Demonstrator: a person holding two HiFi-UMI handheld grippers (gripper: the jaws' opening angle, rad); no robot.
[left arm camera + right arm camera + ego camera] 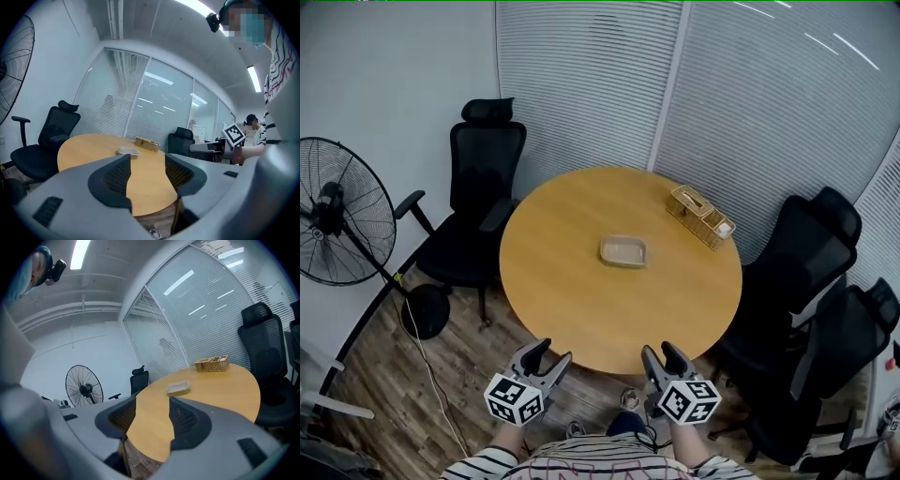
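- Glass walls with slatted blinds (581,84) close off a small meeting room with a wood-plank floor (459,375), black office chairs (483,178) and a pedestal fan (342,225) at the left.
- Round wooden table (572,234): a shallow tray (623,251) lies at its middle and a wicker basket (700,217) near the far right edge.
- Left gripper (556,350) and right gripper (658,349) hover at the near edge, jaws apart and empty, well apart from the tray.

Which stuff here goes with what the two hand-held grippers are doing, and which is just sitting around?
With the work: left hand-held gripper and right hand-held gripper, both open and empty, at the round wooden table's near edge; shallow tray, the closest thing ahead of them.
Just sitting around: wicker basket, standing fan, black office chairs.
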